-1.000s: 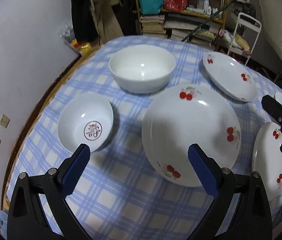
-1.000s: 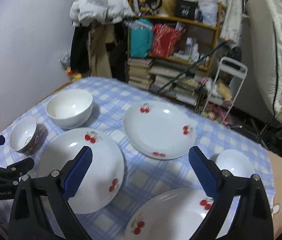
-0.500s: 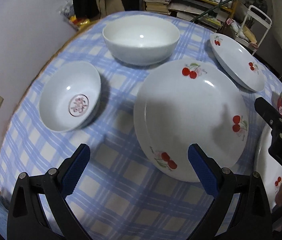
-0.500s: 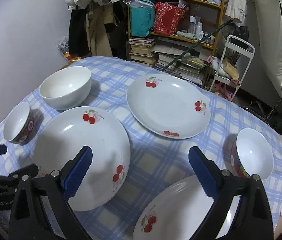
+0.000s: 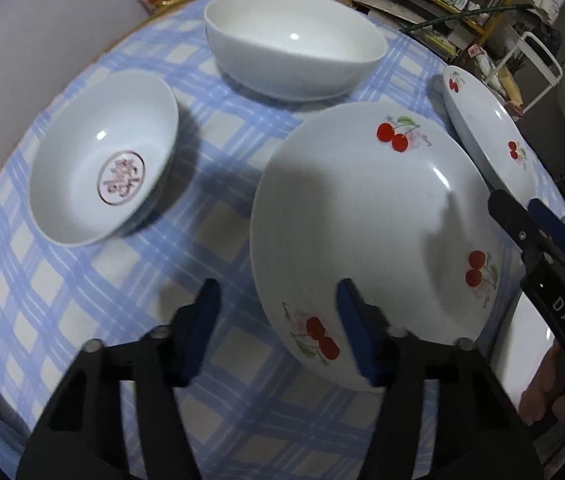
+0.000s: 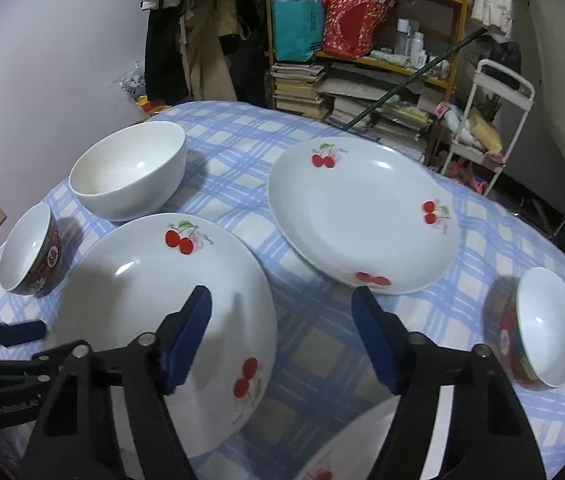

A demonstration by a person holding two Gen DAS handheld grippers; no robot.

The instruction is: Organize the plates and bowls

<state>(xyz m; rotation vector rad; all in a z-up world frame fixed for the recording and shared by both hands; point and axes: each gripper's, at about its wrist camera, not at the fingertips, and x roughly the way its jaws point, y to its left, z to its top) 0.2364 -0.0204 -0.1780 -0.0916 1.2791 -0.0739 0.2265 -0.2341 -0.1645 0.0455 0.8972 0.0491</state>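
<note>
Sitting empty on the bench [image 5: 82, 320]: 1 cherry plate [image 5: 362, 220], the landmark. Behind it stands a white bowl [image 5: 294, 56], left a marked bowl [image 5: 102, 160]. Left gripper [image 5: 278, 328] fingers are closing astride the plate's near rim, untouched; right gripper [image 6: 282, 332] fingers closing on nothing. A nearer plate [image 6: 346, 452] is cut off.

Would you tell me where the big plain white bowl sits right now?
The plain white bowl stands at the table's far left in the right wrist view, just behind the nearest cherry plate and beside the small red-sided bowl.
</note>
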